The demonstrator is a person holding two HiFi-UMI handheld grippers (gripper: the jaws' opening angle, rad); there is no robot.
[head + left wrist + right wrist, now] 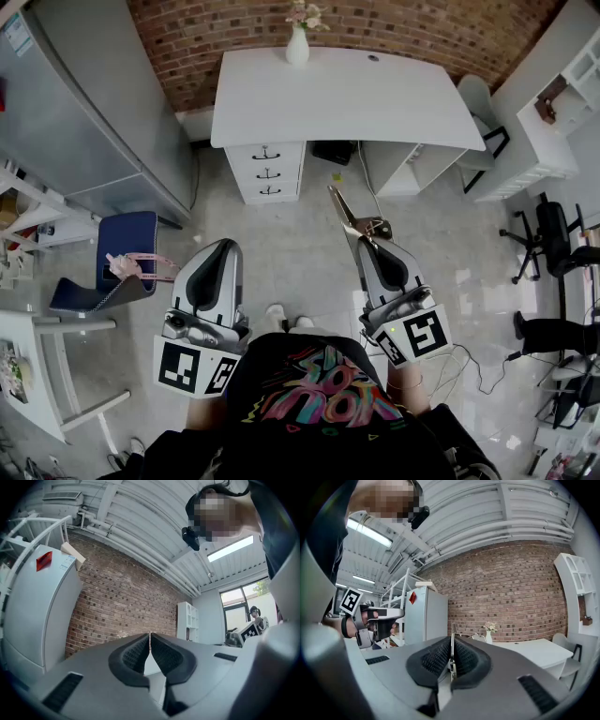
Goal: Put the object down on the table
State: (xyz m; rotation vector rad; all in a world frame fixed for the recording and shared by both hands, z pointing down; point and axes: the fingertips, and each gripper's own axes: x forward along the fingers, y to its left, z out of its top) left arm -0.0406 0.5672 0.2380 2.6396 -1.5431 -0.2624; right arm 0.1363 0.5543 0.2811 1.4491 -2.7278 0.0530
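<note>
My right gripper [367, 242] is shut on a thin metal tool [345, 208] that sticks out forward and to the left past the jaws, with a small looped part near the fingertips. In the right gripper view the tool [452, 639] shows as a narrow blade edge pinched between the dark pads. The gripper hangs over the floor, well short of the white table [347, 94]. My left gripper [225, 246] is held beside it at waist height. In the left gripper view its pads [138, 651] meet with nothing between them.
A white vase of flowers [297, 42] stands at the table's far edge, and a drawer unit [267, 173] sits under its left side. A grey fridge [84, 122] and a blue chair [122, 253] are at the left. Office chairs [553, 234] stand at the right.
</note>
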